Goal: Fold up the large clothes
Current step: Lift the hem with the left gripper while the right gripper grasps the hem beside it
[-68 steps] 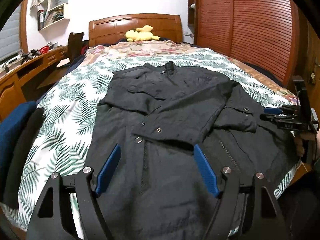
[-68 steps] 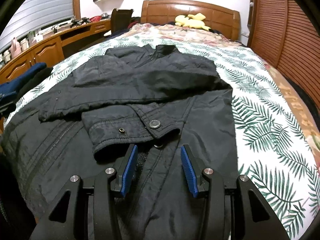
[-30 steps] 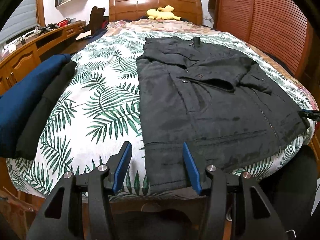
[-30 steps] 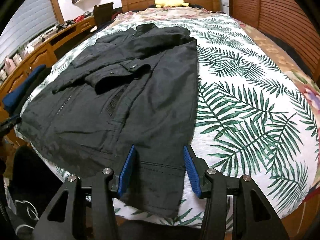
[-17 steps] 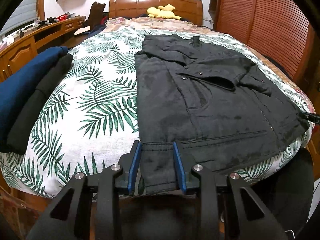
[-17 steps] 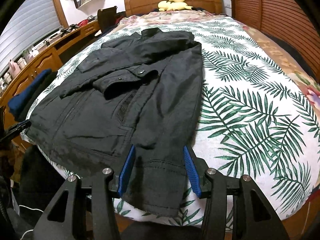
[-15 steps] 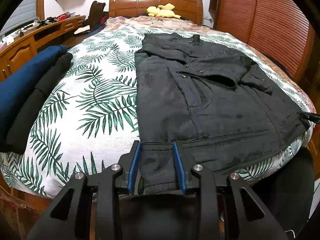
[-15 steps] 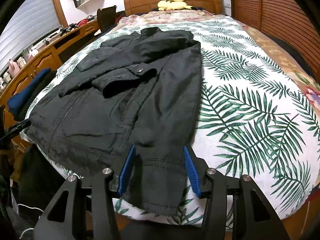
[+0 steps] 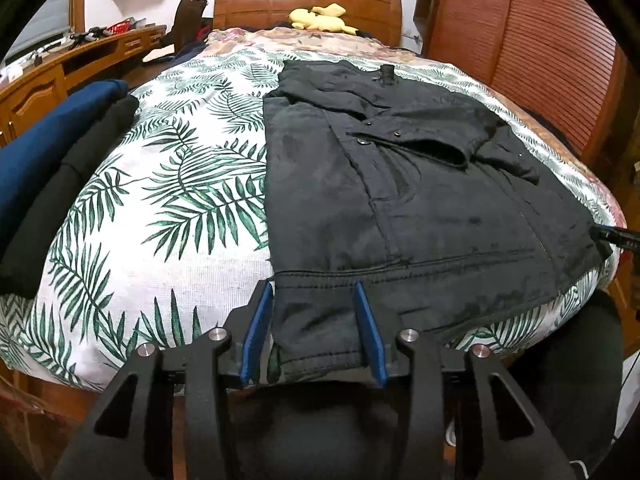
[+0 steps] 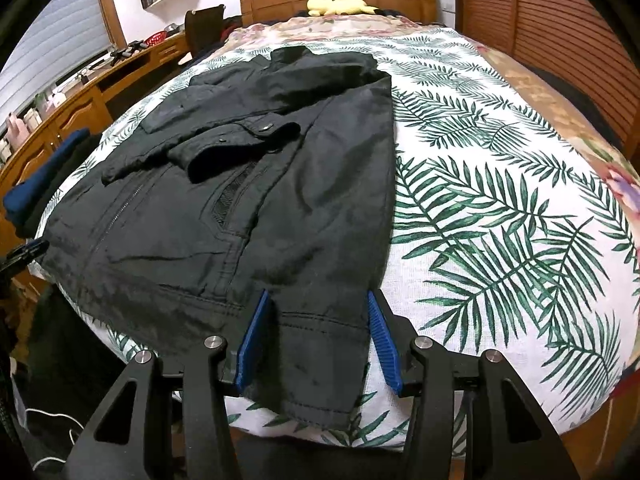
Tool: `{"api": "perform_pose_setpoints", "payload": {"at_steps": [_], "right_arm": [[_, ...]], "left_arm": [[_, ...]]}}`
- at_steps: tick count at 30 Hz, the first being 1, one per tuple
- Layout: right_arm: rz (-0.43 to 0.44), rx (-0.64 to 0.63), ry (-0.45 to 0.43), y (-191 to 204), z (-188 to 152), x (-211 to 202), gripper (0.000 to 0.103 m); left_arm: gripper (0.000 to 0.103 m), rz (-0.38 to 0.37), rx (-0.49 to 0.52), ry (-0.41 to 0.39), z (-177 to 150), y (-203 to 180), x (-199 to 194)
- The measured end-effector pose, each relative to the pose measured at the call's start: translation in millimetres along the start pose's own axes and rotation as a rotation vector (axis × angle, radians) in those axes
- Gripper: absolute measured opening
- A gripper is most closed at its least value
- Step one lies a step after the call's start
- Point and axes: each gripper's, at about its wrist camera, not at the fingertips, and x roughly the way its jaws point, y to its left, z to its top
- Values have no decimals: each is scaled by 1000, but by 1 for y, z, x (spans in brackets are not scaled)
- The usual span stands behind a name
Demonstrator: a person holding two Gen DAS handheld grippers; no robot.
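A black jacket [image 9: 400, 200] lies flat on the leaf-print bed cover [image 9: 160, 200], collar toward the headboard, sleeves folded across its chest, its hem hanging over the near edge. My left gripper [image 9: 312, 286] straddles the hem's left corner; its jaws are opening and the cloth lies loose between the blue pads. In the right wrist view the jacket [image 10: 240, 200] has its other hem corner between the fingers of my right gripper [image 10: 318, 294], which stands open with the pads beside the cloth, not pressing it.
Folded blue and black clothes [image 9: 40, 168] are stacked at the bed's left edge. A yellow plush toy [image 9: 320, 18] rests by the wooden headboard. A wooden desk [image 9: 80, 60] runs along the left and a louvred wardrobe [image 9: 540, 60] along the right.
The left gripper moved in over the hem's left corner, narrowed on it, then widened again. The right gripper edged forward so the other hem corner lies deeper between its fingers.
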Motion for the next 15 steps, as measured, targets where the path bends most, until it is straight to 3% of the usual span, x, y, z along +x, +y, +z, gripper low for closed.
{"api": "perform_pose_setpoints", "payload": {"at_steps": [3,5,6,7,8,11,15], "right_arm": [[13,19,-5,-1,-2,1,53],[144,111,-7,-10,-2,1,55],[191,135,-13,-12,0,0,52],[201,124,-13,-11,1,0,37],[208,102,-11,-7,3,1,28],[222,45,-54,10,12,-9,18],[222,14,-166,24,33,-42,15]], "left_arm": [[44,2,-2,-3,0,0,1],[41,2,25,0,1,-3,2],[38,0,28,2,2,-4,2],[29,3,27,4,4,-3,2],[11,10,23,-1,7,-2,0],[5,-5,18,-34,17,-3,-11],[5,-12,27,-134,41,-14,-45]]}}
